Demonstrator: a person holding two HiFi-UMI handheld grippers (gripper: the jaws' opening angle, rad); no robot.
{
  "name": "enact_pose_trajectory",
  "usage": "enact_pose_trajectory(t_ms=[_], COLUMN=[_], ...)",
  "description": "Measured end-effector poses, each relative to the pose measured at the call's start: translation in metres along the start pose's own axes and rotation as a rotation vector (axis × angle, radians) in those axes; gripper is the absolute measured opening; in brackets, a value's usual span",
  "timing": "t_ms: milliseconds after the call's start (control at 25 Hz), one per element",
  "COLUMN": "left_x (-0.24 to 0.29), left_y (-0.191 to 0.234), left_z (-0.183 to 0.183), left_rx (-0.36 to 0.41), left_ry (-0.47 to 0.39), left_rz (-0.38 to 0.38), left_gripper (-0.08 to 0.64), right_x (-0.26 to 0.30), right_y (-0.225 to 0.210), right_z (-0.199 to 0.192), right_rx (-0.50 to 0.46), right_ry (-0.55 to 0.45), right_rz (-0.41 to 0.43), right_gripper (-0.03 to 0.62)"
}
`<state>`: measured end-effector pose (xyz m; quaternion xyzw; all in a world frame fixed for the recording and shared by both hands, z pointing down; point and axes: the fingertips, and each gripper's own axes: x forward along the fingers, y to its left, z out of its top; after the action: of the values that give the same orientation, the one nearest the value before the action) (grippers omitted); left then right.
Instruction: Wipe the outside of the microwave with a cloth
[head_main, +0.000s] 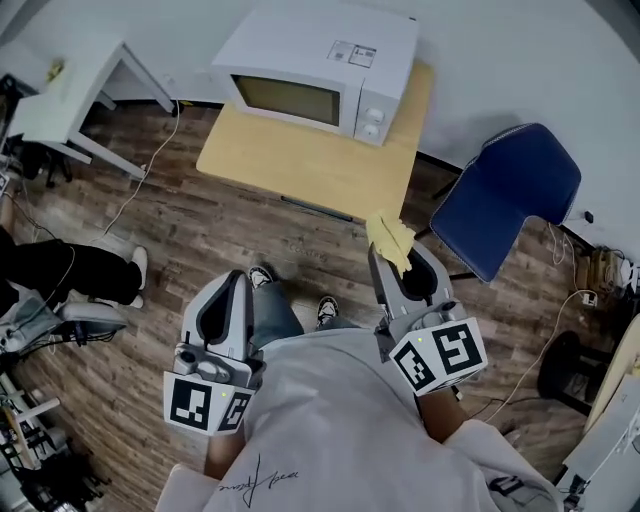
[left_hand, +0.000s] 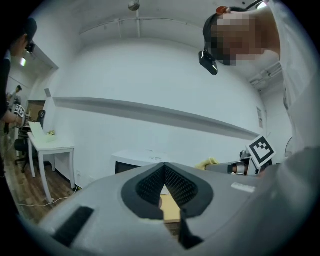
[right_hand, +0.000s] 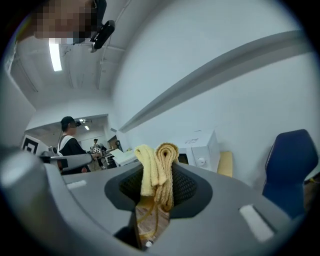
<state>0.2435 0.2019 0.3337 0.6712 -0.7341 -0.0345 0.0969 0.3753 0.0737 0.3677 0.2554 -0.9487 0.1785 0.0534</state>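
I hold the right gripper (head_main: 404, 266) low at about 4 o'clock in the head view. Its jaws are clamped on a folded yellow cloth (right_hand: 158, 172), whose doubled-over end sticks up above the fingertips and points toward 12 o'clock. In the right gripper view the cloth fills the gap between the ribbed pads (right_hand: 186, 186) and hangs down below them.

The left gripper (left_hand: 164, 167) sits at about 7 o'clock, beside my left hip. Its jaws are pressed together at the tips with nothing between them.

The white microwave (head_main: 315, 70) stands at 12 o'clock, with its door shut and two knobs on its right-hand panel. It rests on the far half of a light wooden table (head_main: 300, 168) against the wall. The cloth is well apart from it, short of the table's near right corner.

A blue chair (head_main: 510, 195) stands at 2 o'clock, just right of the table. A white side table (head_main: 70, 95) is at 10 o'clock, and a person's dark-trousered legs (head_main: 60, 270) reach in at 9 o'clock.
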Motion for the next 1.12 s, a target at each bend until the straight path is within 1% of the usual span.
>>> enact_pose_trajectory(t_ms=[80,200,320,480,600,760,840,960,1120], left_x=[0.016,0.040,0.073,0.119,0.149,0.182,0.197,0.216,0.234], left_y=[0.008,0.022,0.043,0.077,0.107,0.150,0.169,0.194,0.216], left_z=[0.001,0.003,0.007,0.022,0.035,0.051,0.061,0.074,0.082], left_rx=[0.024,0.080,0.090,0.094,0.098,0.115,0.120,0.132,0.199], left_ry=[0.015,0.038,0.050,0.053,0.059,0.086,0.083,0.066,0.033], left_rz=[-0.016,-0.038,-0.087,-0.164,-0.223,-0.277,-0.316,-0.381,-0.463], left_gripper=[0.000,0.000,-0.002,-0.003,-0.003,-0.003,-0.003,-0.003,-0.003], right_x=[0.011,0.030,0.052,0.088,0.122,0.170,0.192,0.221,0.247], right_y=[-0.007,-0.013,-0.016,-0.017,-0.013,-0.001,0.006,0.019,0.025], right_z=[-0.001,0.003,0.017,0.035,0.045,0.061,0.069,0.073,0.076], right_rx=[-0.023,-0.022,-0.019,-0.006,-0.004,0.014,0.006,-0.001,-0.010], right_ry=[0.010,0.007,-0.016,-0.045,-0.041,-0.036,-0.031,0.001,0.020], right_rz=[-0.043,-0.083,-0.126,-0.198,-0.249,-0.302,-0.320,-0.319,-0.360], right_gripper=[0.124,0.124,0.123,0.123,0.123,0.123,0.123,0.123,0.123])
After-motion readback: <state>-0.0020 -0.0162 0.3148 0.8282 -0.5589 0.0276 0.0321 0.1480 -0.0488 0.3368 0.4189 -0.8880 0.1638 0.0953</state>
